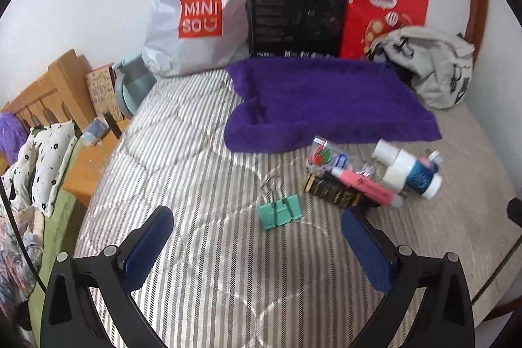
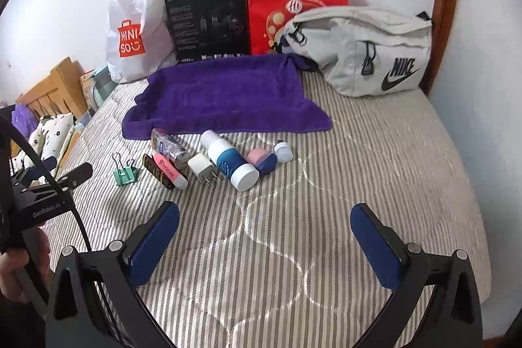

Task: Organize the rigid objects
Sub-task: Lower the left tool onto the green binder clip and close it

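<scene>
Small items lie on the striped bed in front of a purple towel: a green binder clip, a pink eraser on a dark box, a white charger plug, a white-and-blue bottle, a clear packet of clips, and a pink-and-blue item. My left gripper is open and empty just before the binder clip. My right gripper is open and empty, nearer than the items.
Against the back wall stand a white Miniso bag, a black box and a red paper bag. A grey Nike pouch lies back right. A wooden headboard is left.
</scene>
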{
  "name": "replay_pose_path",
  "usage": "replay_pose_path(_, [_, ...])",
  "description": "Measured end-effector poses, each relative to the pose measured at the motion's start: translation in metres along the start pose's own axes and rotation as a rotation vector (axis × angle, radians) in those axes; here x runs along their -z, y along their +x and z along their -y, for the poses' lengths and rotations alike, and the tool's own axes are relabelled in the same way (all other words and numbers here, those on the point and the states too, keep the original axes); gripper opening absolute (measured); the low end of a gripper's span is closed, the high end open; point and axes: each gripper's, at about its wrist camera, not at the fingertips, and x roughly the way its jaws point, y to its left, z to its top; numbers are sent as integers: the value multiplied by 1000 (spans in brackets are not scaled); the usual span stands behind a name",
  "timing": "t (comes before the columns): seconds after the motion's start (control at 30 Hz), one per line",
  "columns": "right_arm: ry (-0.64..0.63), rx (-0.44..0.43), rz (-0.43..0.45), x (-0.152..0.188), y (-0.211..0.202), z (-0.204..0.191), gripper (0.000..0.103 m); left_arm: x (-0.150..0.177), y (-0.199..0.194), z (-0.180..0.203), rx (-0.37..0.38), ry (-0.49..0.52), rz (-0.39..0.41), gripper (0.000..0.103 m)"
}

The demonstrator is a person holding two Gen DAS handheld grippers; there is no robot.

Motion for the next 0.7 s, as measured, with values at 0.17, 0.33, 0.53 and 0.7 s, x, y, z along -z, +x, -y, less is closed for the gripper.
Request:
replay_pose_path(0.17, [8,20,-48,1,31,10,103,4,33,0,-12,-25,-59,103])
replay_pose_path(0.33, [24,25,-87,4,57,24,103,7,62,1,-25,-86,-100,96])
replay_pose_path(0.53, [25,30,-109,-2,84,39,103,10,85,3,-14,-142,-135,90])
replay_pose_path(0.7, [33,23,-127,-11,103,52,103,12,91,7,-55,-162,-117,83])
